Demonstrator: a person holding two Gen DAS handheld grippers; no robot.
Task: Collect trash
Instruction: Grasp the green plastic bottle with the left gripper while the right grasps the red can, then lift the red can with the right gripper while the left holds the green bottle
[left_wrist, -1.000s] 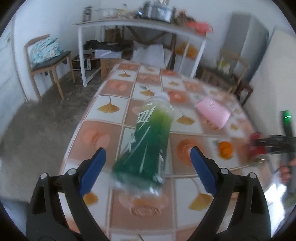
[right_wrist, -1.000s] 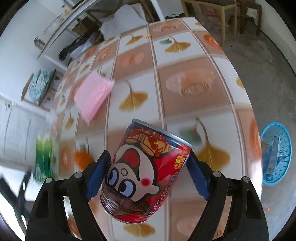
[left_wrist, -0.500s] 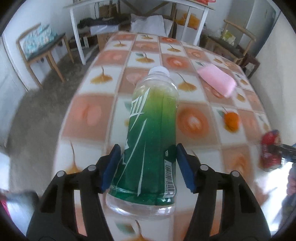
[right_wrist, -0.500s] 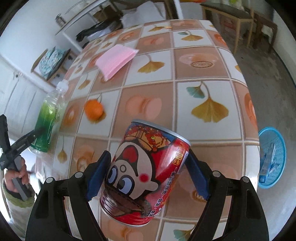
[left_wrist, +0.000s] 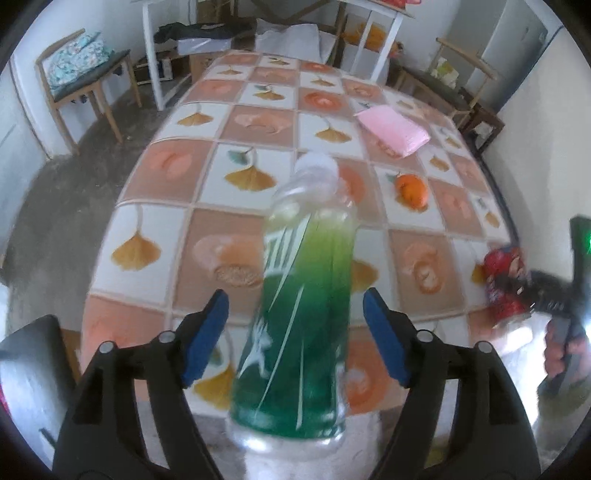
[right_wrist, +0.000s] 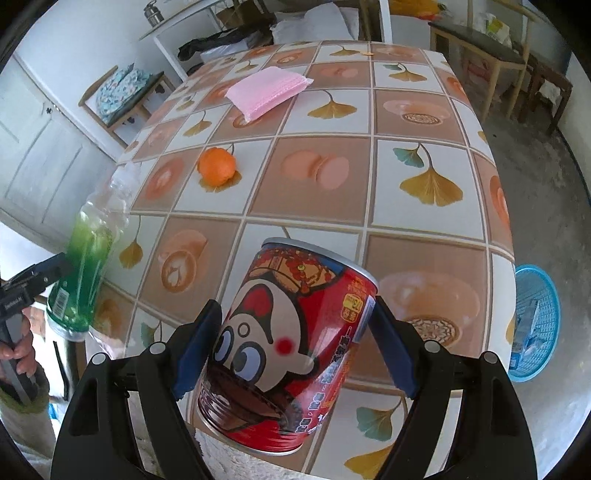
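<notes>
A green plastic bottle (left_wrist: 303, 317) with a white cap sits between the fingers of my left gripper (left_wrist: 295, 336). The blue pads stand apart from its sides and the bottle is blurred, so the left gripper is open. The bottle also shows in the right wrist view (right_wrist: 86, 258). My right gripper (right_wrist: 291, 343) is shut on a red cartoon can (right_wrist: 288, 347), held tilted above the table's near edge. The can shows at the right of the left wrist view (left_wrist: 504, 284).
The tiled table (left_wrist: 258, 122) carries an orange (left_wrist: 412, 188) and a pink packet (left_wrist: 393, 127); both show in the right wrist view, the orange (right_wrist: 217, 166) and the packet (right_wrist: 266, 92). A blue basket (right_wrist: 535, 325) stands on the floor at the right. Chairs and a white bench ring the table.
My left gripper's pads have opened away from the bottle they were squeezing half a second ago. The bottle has slipped down and blurred. My right gripper has kept the can and shifted a little.
</notes>
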